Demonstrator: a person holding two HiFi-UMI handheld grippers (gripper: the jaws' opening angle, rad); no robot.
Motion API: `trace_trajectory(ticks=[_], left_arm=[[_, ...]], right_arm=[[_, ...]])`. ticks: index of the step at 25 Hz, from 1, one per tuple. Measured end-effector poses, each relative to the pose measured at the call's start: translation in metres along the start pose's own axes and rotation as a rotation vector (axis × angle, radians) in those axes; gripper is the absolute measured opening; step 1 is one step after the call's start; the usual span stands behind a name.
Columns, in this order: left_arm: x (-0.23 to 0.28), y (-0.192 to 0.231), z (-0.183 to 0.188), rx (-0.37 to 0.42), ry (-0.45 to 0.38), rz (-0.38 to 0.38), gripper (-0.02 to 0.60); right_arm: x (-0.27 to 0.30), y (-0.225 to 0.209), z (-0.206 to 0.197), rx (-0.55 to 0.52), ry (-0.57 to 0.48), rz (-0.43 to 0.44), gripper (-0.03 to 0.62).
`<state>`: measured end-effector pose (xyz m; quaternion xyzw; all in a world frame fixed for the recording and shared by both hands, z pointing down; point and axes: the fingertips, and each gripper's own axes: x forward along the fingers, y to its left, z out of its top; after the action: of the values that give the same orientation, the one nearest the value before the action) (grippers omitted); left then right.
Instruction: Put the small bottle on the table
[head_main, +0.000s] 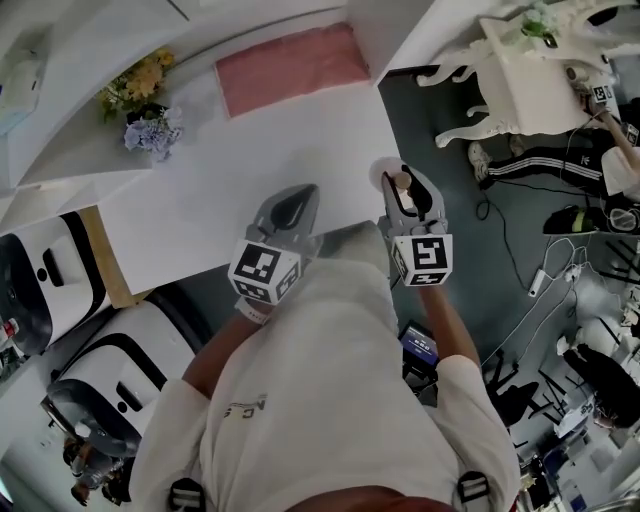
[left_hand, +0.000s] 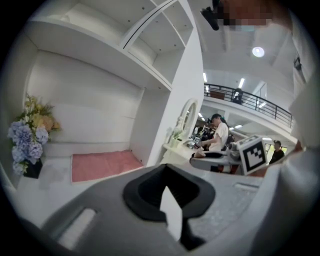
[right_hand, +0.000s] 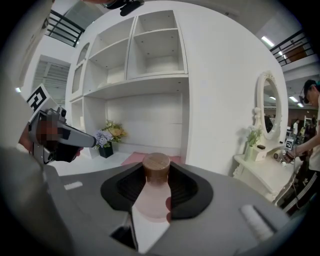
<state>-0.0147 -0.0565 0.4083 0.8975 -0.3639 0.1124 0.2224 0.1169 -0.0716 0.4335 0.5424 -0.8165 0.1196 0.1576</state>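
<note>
1. Pink, frosted small bottle with a round wooden cap stands upright, clamped between the jaws of the right gripper, seemingly above the near right corner of the white table.
2. Beside it, the left gripper hangs with its jaws together, empty.
3. Pickup looks done; setting the bottle down and releasing it remain.
</note>
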Motion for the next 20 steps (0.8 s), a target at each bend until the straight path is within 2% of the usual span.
trace_trajectory(ticks=[10,20], left_arm=[[0.013,0.019,-0.033,-0.019,0.063,0.066,0.002],[0.034,0.035,-0.055,-0.028,0.074,0.102,0.002]], right_arm=[[0.061,-0.009,-0.041,-0.026,-0.011,0.057,0.137],[0.111,-0.015,-0.094,-0.033,0.016,0.045,0.137]])
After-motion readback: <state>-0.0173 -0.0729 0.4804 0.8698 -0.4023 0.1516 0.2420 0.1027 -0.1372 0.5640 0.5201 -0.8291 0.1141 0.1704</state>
